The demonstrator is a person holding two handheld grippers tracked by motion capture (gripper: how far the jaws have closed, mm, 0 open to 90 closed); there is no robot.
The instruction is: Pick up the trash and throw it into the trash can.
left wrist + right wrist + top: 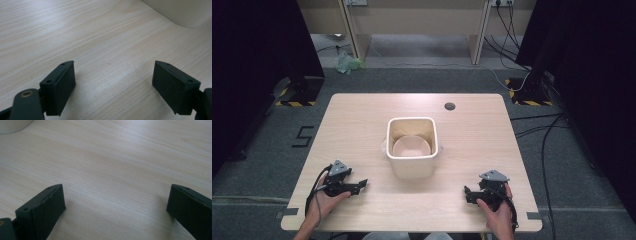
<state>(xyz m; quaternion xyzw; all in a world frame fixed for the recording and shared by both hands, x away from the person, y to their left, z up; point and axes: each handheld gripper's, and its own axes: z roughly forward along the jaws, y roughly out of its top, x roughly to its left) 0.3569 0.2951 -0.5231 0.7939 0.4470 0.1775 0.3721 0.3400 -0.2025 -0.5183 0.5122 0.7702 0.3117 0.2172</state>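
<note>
Cream-coloured and square, the bin (412, 148) stands mid-table (362, 115) with a pinkish bowl (411, 146) inside. Left gripper (360, 185) rests near the bin's front left, right gripper (468, 194) near its front right; both have jaws spread wide, holding nothing.

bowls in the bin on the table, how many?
1: a pale bowl lies on the bottom of the cream bin at the table's middle. Another nested beneath it would be hidden.
</note>
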